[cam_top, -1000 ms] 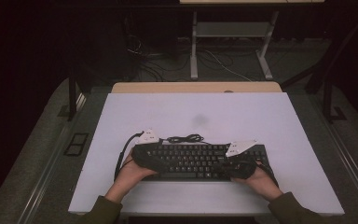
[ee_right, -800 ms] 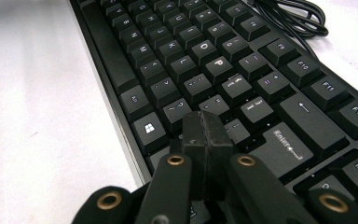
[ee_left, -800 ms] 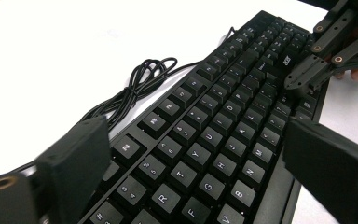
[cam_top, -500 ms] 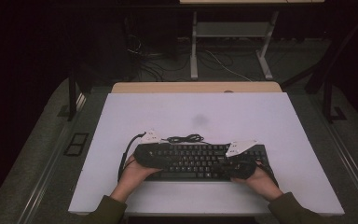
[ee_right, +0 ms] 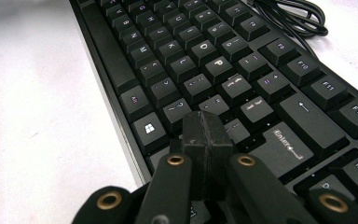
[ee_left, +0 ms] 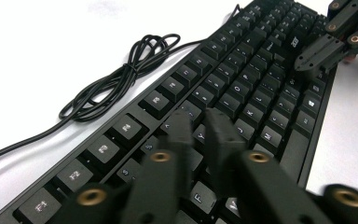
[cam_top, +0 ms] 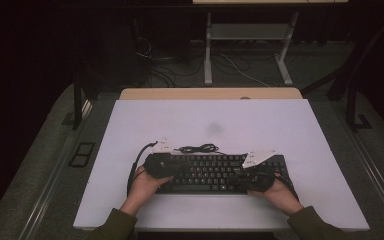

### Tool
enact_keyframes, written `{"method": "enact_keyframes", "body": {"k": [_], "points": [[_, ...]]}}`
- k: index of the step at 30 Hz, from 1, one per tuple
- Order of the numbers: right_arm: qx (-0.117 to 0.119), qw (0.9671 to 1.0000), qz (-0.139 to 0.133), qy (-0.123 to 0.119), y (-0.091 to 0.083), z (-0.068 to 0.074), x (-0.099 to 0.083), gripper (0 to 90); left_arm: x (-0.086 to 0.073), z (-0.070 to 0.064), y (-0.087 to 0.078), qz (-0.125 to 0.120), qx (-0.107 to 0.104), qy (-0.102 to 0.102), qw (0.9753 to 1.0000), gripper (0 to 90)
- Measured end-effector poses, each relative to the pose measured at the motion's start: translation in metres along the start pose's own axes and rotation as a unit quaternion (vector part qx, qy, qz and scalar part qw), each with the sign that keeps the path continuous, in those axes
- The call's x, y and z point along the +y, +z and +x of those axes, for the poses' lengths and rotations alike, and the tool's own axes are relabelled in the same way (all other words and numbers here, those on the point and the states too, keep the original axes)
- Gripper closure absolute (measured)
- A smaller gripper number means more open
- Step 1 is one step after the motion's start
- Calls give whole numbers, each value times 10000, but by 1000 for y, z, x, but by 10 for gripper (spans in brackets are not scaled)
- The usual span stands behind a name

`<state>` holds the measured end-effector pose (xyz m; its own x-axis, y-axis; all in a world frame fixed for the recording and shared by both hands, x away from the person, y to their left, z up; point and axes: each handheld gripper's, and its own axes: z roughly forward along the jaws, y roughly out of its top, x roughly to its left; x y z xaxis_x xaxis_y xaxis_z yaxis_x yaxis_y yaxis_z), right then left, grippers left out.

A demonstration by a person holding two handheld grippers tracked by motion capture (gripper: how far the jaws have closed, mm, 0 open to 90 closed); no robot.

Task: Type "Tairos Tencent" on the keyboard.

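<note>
A black keyboard (cam_top: 210,172) lies on the white table (cam_top: 205,120) near its front edge, its cable (cam_top: 197,148) coiled just behind it. My left gripper (cam_top: 172,169) hovers over the keyboard's left end. In the left gripper view its jaws (ee_left: 199,116) are shut to a thin slit, empty, above the letter keys (ee_left: 242,84). My right gripper (cam_top: 240,175) sits over the right part. Its jaws (ee_right: 205,121) are pressed together, tips by the keys left of Enter (ee_right: 286,142). The right gripper's tips (ee_left: 307,58) also show far off in the left gripper view.
The coiled cable (ee_left: 116,79) lies on bare table behind the function keys. A wooden desk edge (cam_top: 210,93) adjoins the table's far side. Beyond it on the dark floor are a metal frame (cam_top: 250,30) and loose wires (cam_top: 155,60).
My left gripper has edged slightly rightward over the keyboard's left end. The right gripper and the keyboard have barely moved.
</note>
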<state>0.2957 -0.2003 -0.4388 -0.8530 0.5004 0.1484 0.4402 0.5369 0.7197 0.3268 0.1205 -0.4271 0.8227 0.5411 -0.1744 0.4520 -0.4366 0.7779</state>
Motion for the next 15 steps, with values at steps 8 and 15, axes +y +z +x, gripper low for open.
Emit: {"method": "enact_keyframes", "body": {"k": [8, 15], "points": [[23, 10000, -1, 13, 0, 0, 0, 891, 0, -1, 6, 193, -2, 56, 9998, 889], [15, 10000, -3, 8, 0, 1, 0, 892, -1, 1, 7, 251, 71, 48, 9996, 889]]}}
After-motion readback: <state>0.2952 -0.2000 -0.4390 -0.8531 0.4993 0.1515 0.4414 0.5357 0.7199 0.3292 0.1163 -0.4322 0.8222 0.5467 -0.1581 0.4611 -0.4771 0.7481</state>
